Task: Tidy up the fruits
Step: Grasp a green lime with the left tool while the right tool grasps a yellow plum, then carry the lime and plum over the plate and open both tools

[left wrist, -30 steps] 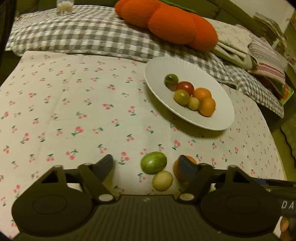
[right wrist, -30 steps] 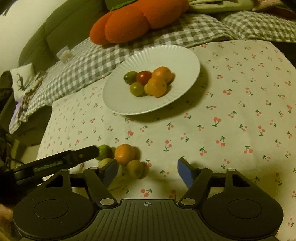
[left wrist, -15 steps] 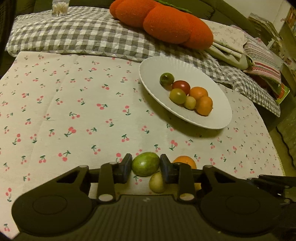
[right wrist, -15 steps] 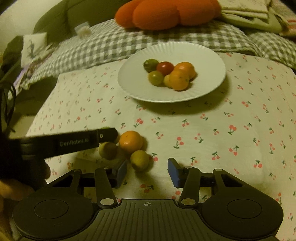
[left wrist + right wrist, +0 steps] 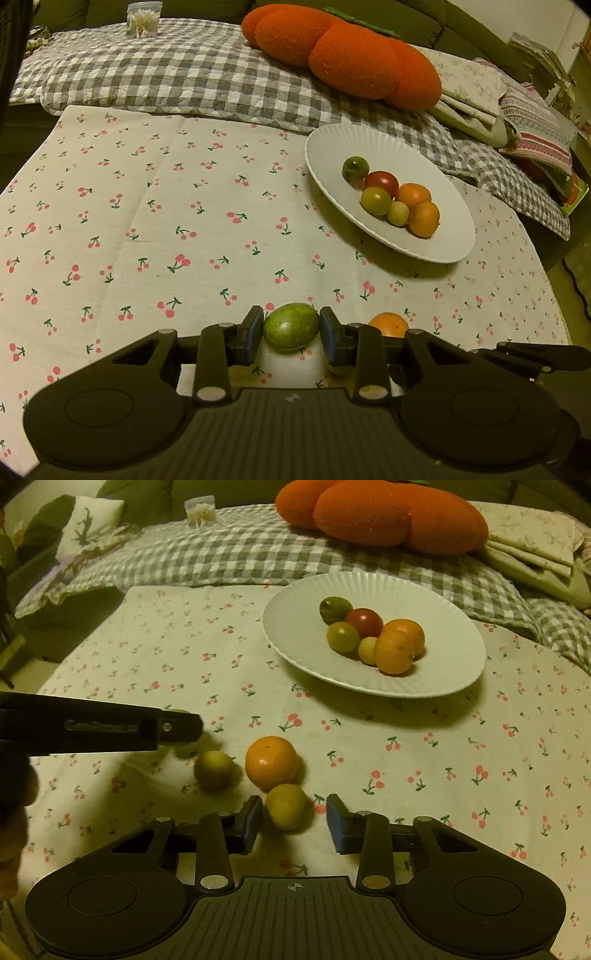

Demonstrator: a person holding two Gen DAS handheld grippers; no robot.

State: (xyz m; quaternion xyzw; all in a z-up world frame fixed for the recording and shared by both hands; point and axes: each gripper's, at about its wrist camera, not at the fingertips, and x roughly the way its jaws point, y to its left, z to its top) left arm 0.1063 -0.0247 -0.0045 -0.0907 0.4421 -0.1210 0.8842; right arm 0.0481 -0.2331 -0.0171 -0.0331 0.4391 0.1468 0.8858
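Observation:
My left gripper [image 5: 291,332] is shut on a green oval fruit [image 5: 291,326] and holds it just above the cherry-print cloth. An orange [image 5: 388,324] lies to its right. In the right wrist view my right gripper [image 5: 294,818] is open around a yellow-green fruit [image 5: 287,806], its blue pads on either side and apart from it. An orange [image 5: 271,762] and another yellow-green fruit [image 5: 214,769] lie just beyond. The left gripper shows there as a dark bar [image 5: 99,727] at left. A white plate [image 5: 288,635] [image 5: 332,147] holds several small fruits.
The cherry-print cloth [image 5: 147,221] covers the surface. A grey checked blanket [image 5: 184,74] and an orange pumpkin cushion [image 5: 343,55] lie behind the plate. Folded fabrics [image 5: 532,118] are stacked at far right. A small jar [image 5: 144,18] stands far back left.
My left gripper closed on the green fruit and lifted it slightly. My right gripper moved toward the loose fruits, narrowed, and now brackets the nearest yellow-green one.

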